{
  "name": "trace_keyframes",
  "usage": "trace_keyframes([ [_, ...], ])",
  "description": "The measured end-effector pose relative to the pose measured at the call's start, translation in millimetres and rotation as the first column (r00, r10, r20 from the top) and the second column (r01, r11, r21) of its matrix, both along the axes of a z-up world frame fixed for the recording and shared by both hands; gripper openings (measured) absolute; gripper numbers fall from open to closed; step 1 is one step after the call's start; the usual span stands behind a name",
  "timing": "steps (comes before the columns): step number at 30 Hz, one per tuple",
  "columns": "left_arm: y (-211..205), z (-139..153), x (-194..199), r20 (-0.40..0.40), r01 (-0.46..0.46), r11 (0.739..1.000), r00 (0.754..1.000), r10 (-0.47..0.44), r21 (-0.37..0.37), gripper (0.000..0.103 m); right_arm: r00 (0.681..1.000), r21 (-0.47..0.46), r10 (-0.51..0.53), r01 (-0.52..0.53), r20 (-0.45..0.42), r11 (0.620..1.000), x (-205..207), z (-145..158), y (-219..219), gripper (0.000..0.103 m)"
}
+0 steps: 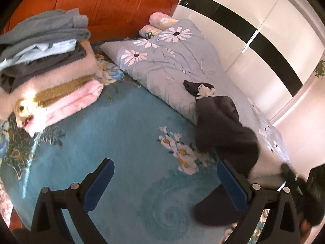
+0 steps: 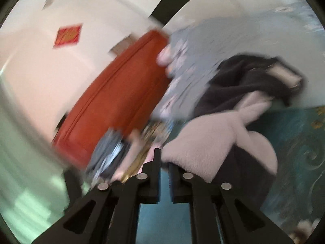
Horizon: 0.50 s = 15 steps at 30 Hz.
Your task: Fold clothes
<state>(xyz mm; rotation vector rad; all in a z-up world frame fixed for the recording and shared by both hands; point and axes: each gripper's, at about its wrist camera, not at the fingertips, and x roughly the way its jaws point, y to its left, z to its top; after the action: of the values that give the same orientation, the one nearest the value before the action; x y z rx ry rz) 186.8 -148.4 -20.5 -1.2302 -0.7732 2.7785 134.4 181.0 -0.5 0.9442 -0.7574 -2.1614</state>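
Your work surface is a bed spread with a teal floral blanket [image 1: 113,142]. A stack of folded clothes [image 1: 46,65] sits at its left, against the orange headboard [image 1: 113,2]. A pale blue daisy-print quilt [image 1: 162,61] lies along the right side, two small floral pillows [image 1: 156,23] just beyond it by the headboard. A dark garment with a pale fleecy lining [image 1: 221,122] sprawls half on the quilt, half on the blanket; its far end is hidden from you.

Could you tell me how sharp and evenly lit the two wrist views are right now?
Left wrist view: mostly sharp, sunlight glaring on the folded pile, dark garment blurred at its lower end. Right wrist view: heavy motion smear over the orange headboard; only the right gripper is crisp.
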Motion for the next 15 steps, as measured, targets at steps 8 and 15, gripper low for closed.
trace_keyframes([
  [8, -6, -13, 19, 0.04, -0.018, 0.999, 0.999, 0.019, -0.026, 0.103, 0.994, 0.098, 0.07, -0.078, 0.086, 0.992, -21, -45, -37, 0.002],
  [15, 25, -39, 4, 0.137, 0.023, 1.0, 0.99, -0.022, -0.004, 0.103, 0.984, 0.348, -0.147, 0.105, 0.098, 0.932, -49, -58, 22, 0.059],
])
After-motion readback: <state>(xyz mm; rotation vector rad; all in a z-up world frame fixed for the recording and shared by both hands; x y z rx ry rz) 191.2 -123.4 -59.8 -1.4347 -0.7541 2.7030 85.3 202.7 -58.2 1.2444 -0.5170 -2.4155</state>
